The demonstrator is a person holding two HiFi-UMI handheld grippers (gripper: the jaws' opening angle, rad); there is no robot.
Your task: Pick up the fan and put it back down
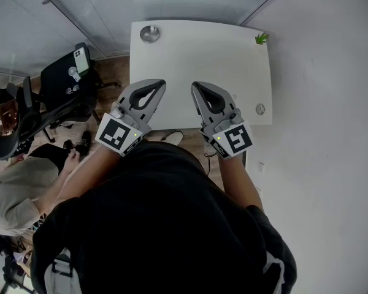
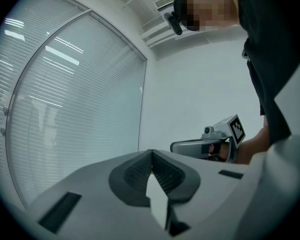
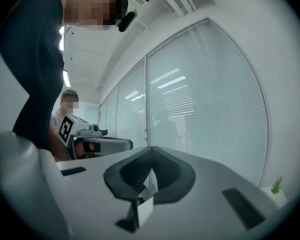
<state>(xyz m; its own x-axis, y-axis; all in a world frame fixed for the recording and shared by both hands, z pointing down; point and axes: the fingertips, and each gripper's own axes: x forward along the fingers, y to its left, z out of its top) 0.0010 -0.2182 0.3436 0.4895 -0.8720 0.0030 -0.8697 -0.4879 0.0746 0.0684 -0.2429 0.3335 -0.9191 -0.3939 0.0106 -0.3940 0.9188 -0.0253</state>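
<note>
1. While I hold both grippers level above the near table [image 1: 196, 60] edge, my left gripper [image 1: 161, 85] is closed on nothing.
2. My right gripper [image 1: 196, 86] is likewise closed and empty.
3. The fan [image 1: 149, 33] sits at the table's far left corner, well apart from both.

A small round grey fan [image 1: 149, 33] sits at the table's [image 1: 196, 72] far-left corner.

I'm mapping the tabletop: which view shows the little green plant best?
The head view: the little green plant stands whole at the far right corner of the white table. The right gripper view catches it only as a green tuft at its lower right edge; the left gripper view, nothing.
</note>
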